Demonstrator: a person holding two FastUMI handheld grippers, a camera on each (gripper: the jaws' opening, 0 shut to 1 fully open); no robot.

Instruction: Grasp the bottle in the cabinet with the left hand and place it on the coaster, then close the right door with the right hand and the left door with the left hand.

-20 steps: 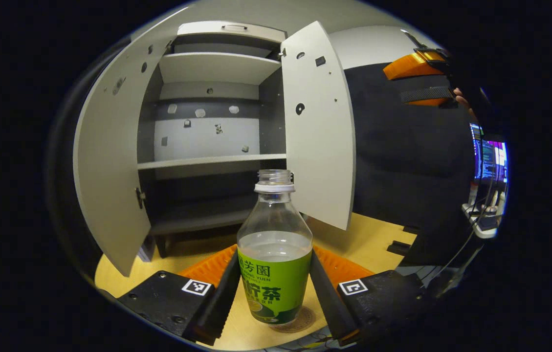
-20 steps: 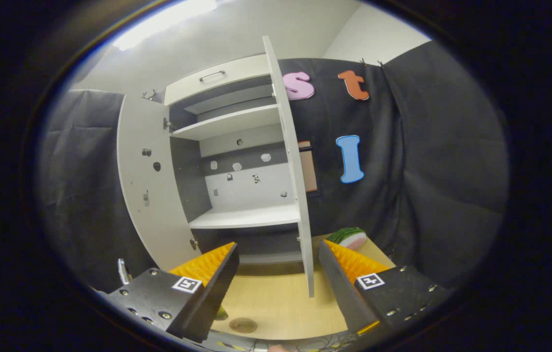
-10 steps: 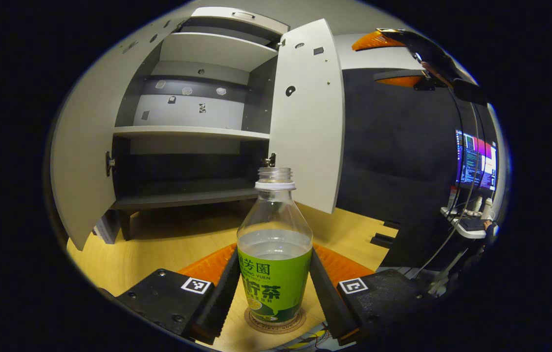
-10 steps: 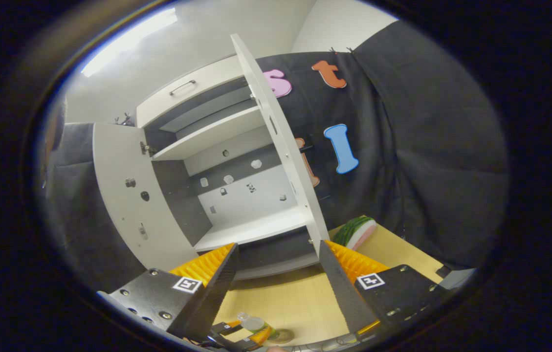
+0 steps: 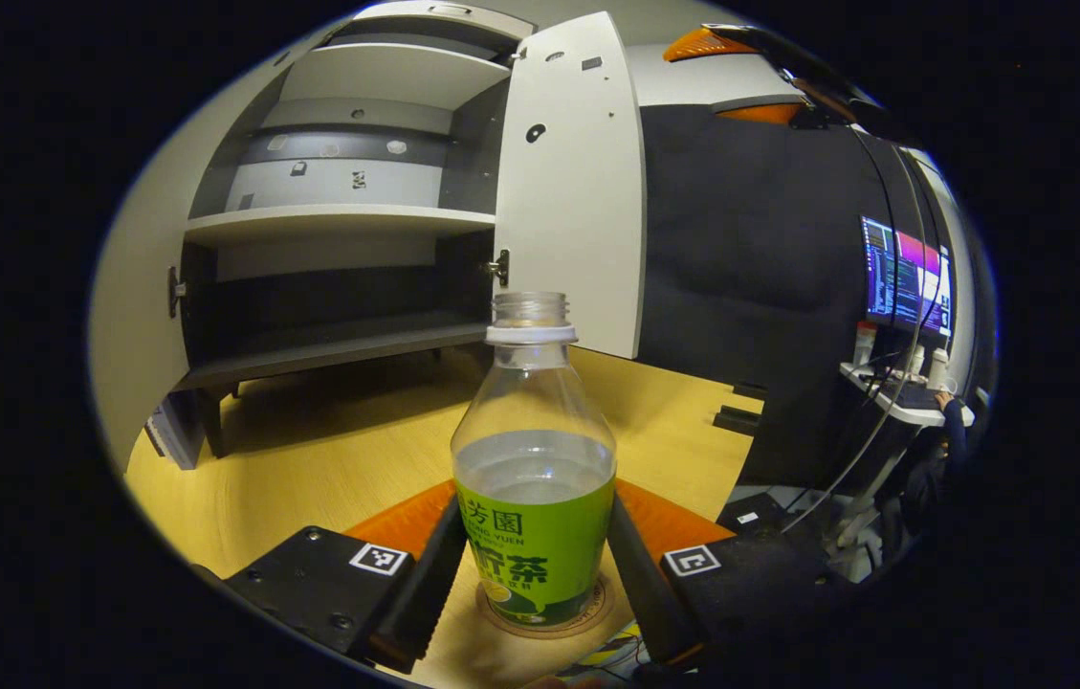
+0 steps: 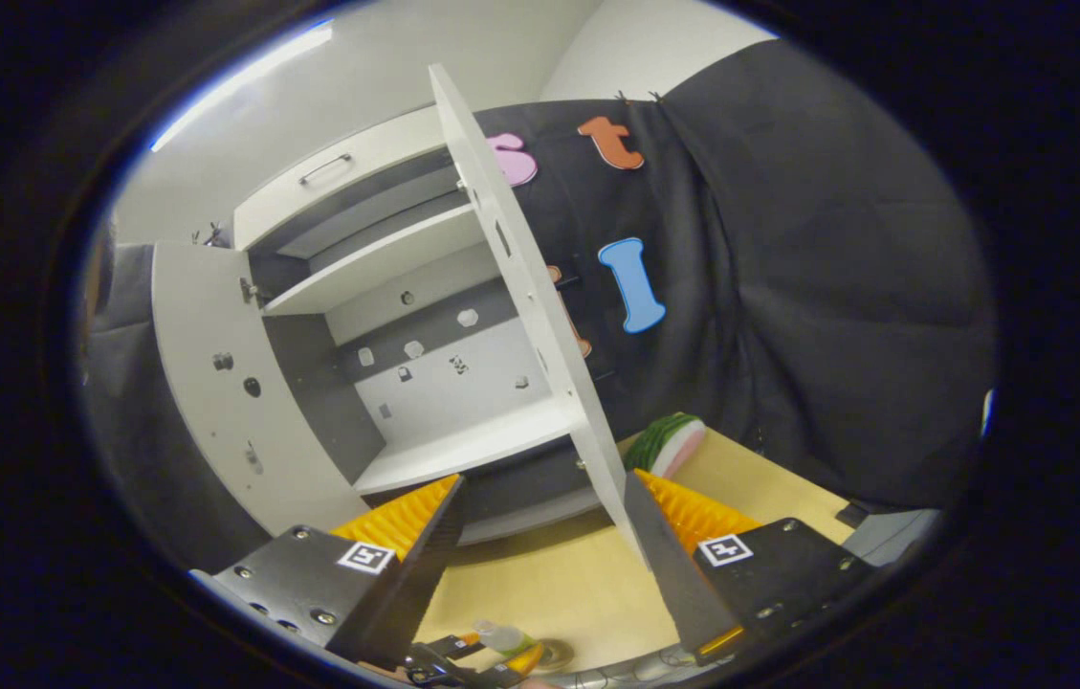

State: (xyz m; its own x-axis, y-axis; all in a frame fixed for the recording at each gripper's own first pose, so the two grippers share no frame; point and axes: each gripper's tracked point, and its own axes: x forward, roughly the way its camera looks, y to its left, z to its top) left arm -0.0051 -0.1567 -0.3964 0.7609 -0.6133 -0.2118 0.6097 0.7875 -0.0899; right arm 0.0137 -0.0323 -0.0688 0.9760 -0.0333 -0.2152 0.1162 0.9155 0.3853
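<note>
Basically, the cabinet filled the upper left of the left gripper view, both doors wide open; the right door ran edge-on through the centre of the right gripper view, a flat rigid panel, probably light on its hinges, best pushed on its outer face near the free edge. The bottle stood lower centre, uncapped, partly filled, base on the coaster; likely light, thin-walled, slick, and spillable if tipped. The left gripper clasped it across the label, the sensible hold. The right gripper had jaws spread, holding nothing, low centre in its own view.
</note>
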